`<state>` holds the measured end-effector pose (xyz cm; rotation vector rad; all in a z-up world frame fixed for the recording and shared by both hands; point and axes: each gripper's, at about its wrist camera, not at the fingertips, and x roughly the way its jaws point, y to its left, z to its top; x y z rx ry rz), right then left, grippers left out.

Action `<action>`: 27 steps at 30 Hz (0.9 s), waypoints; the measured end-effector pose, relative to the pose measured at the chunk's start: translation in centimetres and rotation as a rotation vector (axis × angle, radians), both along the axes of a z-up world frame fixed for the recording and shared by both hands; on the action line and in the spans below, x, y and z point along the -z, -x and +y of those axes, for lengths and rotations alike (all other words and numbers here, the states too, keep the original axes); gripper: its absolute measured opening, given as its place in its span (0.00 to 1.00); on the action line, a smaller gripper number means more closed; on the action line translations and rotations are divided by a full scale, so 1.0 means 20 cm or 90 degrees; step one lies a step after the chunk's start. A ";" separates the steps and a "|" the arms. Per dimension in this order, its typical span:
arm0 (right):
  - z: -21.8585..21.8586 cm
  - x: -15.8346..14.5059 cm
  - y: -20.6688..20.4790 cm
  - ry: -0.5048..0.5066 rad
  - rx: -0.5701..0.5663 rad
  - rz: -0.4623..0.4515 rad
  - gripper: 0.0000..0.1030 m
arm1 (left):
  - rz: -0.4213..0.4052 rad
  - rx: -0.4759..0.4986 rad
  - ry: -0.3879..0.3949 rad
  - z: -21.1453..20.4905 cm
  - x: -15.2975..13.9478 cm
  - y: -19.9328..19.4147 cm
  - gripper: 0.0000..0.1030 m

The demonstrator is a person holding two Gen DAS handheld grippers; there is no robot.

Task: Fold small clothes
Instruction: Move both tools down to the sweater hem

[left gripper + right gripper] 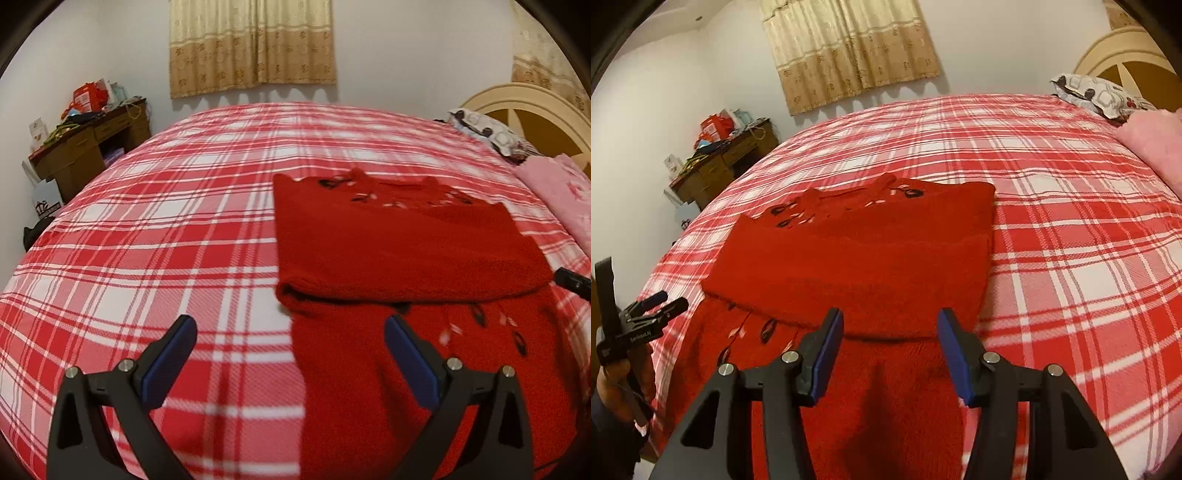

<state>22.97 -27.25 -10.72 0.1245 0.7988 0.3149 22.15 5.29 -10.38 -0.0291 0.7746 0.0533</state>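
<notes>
A red knitted sweater [406, 243] [857, 266] with small dark and white leaf patterns lies on the red and white plaid bed cover [166, 240] [1071, 240]. One part of it is folded over the lower part, and the fold edge runs across just ahead of both grippers. My left gripper [291, 323] [670, 301] hovers open over the sweater's left edge with nothing between its blue pads. My right gripper [891, 314] stands open above the lower part of the sweater, its pads apart from the cloth. In the left wrist view only its tip [569, 280] shows, at the right edge.
A cluttered brown desk [85, 147] [727, 162] stands by the far left wall. A patterned pillow [484, 133] [1097, 96] and a pink blanket [561, 192] [1156, 144] lie by the cream headboard [535, 110] at the right. A hand [617, 387] holds the left gripper.
</notes>
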 end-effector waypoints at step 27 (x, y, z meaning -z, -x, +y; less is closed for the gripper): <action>-0.01 0.12 0.65 0.010 -0.050 0.053 0.55 | 0.036 0.058 0.025 -0.07 0.05 0.53 0.94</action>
